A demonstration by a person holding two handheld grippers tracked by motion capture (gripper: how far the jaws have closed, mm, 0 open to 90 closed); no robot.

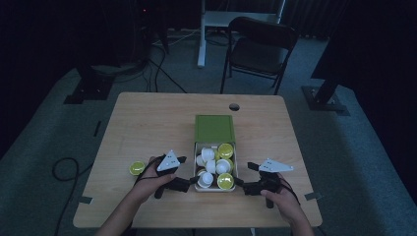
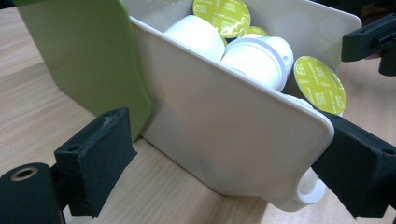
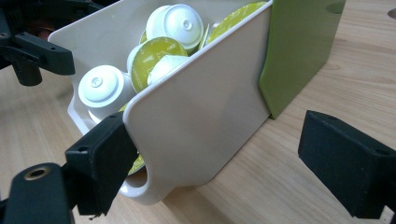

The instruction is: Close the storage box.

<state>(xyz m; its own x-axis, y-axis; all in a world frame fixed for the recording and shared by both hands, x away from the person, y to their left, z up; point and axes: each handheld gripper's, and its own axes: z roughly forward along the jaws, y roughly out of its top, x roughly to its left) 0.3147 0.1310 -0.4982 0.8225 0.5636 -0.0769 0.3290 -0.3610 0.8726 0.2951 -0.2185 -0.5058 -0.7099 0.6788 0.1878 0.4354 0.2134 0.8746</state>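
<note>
The white drawer (image 1: pixel 215 167) of coffee capsules (image 1: pixel 225 181) is pulled out of its green sleeve (image 1: pixel 214 129) at table centre, with one capsule (image 1: pixel 137 168) already out at its 9 o'clock; most remain inside. Left gripper (image 1: pixel 189 183) and right gripper (image 1: pixel 240 184) flank the drawer's near corners, jaws apart, apparently straddling each side wall without clamping. The left gripper view adds the front finger hole (image 2: pixel 308 186).

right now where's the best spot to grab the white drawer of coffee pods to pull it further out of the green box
Probably by the white drawer at its near end, coming from the person's side. The two side walls there are thin, flat and upright, so each set of tongs can likely pinch one. The far end sits inside the green box, and the front has a finger hole.
</note>
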